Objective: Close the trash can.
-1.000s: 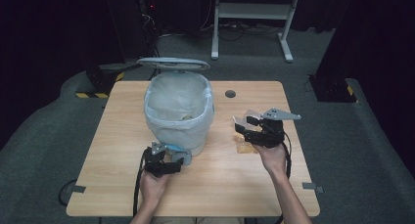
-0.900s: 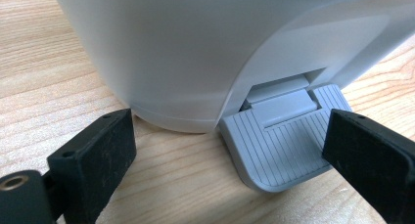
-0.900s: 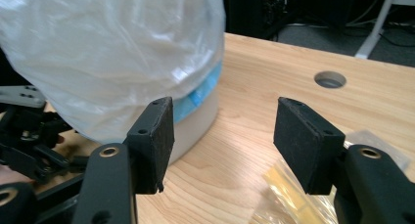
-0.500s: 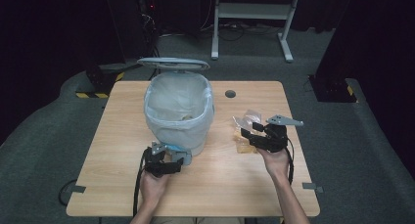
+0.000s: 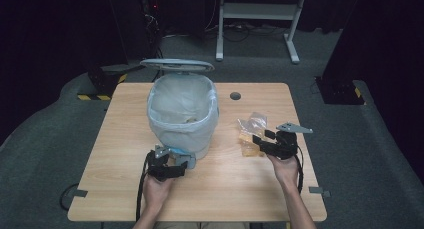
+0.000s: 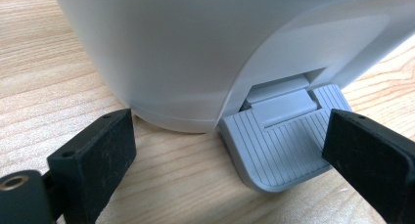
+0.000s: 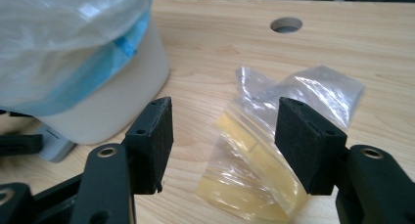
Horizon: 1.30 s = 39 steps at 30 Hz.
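A crumpled clear plastic bag [image 5: 251, 134] with something yellowish inside lies on the wooden table [image 5: 125, 189], toward its right edge and about midway between front and back. The right gripper [image 5: 264, 144] sits just at the bag's near side with its jaws apart; in the right gripper view the bag [image 7: 274, 150] lies between and beyond the two black pads, with no pad pressing on it.

The film looks thin and slippery, so a shallow pinch could catch only a loose fold and let the bag slide out or tear.

To the left, near the table's middle, stands a white pedal bin [image 5: 184, 120], lined with a pale bag and its lid [image 5: 177, 65] raised. The left gripper [image 5: 172, 165] rests at the bin's front base, jaws apart on either side of the grey foot pedal [image 6: 279, 141]. If pressure on the pedal slips, the lid could drop shut. A round cable hole [image 5: 235, 95] sits near the back edge. Nothing lies between bag and bin.
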### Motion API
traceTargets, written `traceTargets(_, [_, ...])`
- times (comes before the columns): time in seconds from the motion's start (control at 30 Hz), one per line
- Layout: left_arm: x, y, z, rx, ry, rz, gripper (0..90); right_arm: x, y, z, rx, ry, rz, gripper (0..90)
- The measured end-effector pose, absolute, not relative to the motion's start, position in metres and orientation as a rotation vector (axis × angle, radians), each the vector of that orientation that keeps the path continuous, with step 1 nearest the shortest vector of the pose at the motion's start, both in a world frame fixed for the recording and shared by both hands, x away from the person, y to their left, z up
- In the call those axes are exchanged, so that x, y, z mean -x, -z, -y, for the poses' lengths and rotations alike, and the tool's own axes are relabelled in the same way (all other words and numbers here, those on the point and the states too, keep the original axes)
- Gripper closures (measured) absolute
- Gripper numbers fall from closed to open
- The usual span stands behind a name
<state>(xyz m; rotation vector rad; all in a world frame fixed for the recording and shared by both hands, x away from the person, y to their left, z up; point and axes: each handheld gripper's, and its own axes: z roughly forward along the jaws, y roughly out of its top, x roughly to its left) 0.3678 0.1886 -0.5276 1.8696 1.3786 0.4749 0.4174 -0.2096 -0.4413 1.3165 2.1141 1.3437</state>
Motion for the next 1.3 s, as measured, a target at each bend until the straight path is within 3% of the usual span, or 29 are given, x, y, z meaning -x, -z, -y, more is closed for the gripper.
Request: traceTargets(1.3, [-0.368, 0.528, -0.189, -1.869, -0.474, -1.378, 5.8, -0.449, 0.504, 0.221, -1.536, -1.184, -2.080, 35.1])
